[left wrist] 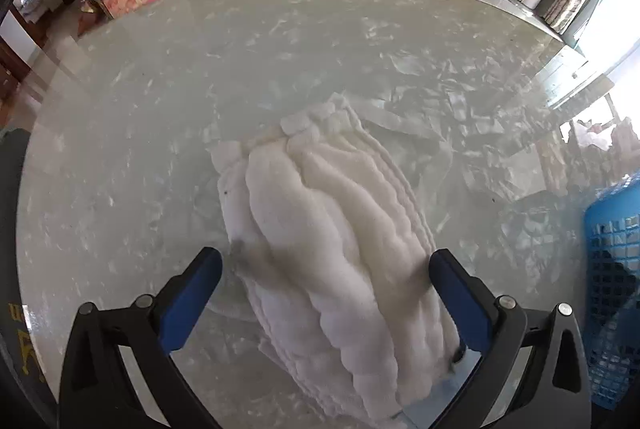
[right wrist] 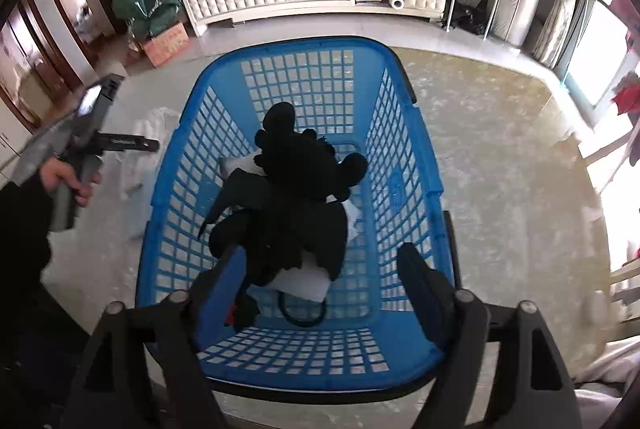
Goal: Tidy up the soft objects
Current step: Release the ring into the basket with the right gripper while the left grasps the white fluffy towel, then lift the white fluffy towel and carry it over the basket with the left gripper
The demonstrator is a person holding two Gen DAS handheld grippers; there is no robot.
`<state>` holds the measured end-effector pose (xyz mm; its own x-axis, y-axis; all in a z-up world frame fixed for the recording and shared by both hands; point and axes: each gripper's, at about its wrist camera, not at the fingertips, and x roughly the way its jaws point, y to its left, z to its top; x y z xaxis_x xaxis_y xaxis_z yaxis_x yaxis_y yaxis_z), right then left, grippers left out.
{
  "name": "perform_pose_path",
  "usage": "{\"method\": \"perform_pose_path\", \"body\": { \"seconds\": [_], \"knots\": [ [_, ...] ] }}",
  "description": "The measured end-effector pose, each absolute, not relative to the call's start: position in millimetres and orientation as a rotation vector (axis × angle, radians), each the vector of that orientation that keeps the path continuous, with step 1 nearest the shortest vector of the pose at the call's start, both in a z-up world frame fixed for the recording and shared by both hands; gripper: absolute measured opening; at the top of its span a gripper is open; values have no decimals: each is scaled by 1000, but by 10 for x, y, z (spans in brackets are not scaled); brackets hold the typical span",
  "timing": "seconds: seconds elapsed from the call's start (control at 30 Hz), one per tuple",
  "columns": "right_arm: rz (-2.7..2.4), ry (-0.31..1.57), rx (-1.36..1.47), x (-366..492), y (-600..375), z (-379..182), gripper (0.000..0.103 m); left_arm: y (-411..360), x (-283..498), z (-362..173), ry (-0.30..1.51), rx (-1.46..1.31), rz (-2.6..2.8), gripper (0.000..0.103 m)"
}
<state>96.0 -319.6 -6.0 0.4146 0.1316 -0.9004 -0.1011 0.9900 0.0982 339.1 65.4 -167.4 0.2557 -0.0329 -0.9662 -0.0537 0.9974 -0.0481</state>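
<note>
No writing is legible. Left gripper (left wrist: pixel 326 269) gapes around a fluffy white ribbed plush (left wrist: pixel 328 229), unpinched; right gripper (right wrist: pixel 320 261) hangs wide, empty, over the basket (right wrist: pixel 404 165) (black plush (right wrist: pixel 292 189) inside).

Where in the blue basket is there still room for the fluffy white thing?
The blue basket has bare mesh floor at its far end, beyond the black plush toy, and along its right wall. The middle and near end are crowded. The white fluffy cloth lies outside on the table.

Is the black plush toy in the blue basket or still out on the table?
In. The black plush toy lies on the floor of the blue basket, inside its lattice walls.
</note>
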Motion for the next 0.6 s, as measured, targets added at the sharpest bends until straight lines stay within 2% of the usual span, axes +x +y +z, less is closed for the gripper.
{"method": "perform_pose_path", "body": {
  "seconds": [0.07, 0.13, 0.23, 0.3, 0.33, 0.37, 0.4, 0.6],
  "knots": [
    [129, 1137, 32, 965, -3227, -72, 78, 627, 3445, -1693, 1309, -62, 32, 103],
    [124, 1134, 48, 956, -3260, -70, 78, 611, 3486, -1708, 1317, -68, 49, 99],
    [132, 1128, 71, 934, -3289, -62, 79, 558, 3532, -1699, 1318, -78, 62, 78],
    [140, 1123, 85, 919, -3296, -54, 85, 495, 3511, -1646, 1305, -71, 52, 53],
    [142, 1120, 90, 915, -3294, -52, 86, 465, 3468, -1617, 1300, -66, 38, 46],
    [141, 1119, 88, 913, -3289, -54, 86, 442, 3465, -1597, 1299, -60, 23, 33],
    [137, 1119, 83, 911, -3284, -58, 87, 410, 3463, -1576, 1301, -53, 0, 28],
    [119, 1120, 35, 890, -3243, -73, 87, 392, 3416, -1543, 1287, -45, -39, 24]
  ]
}}
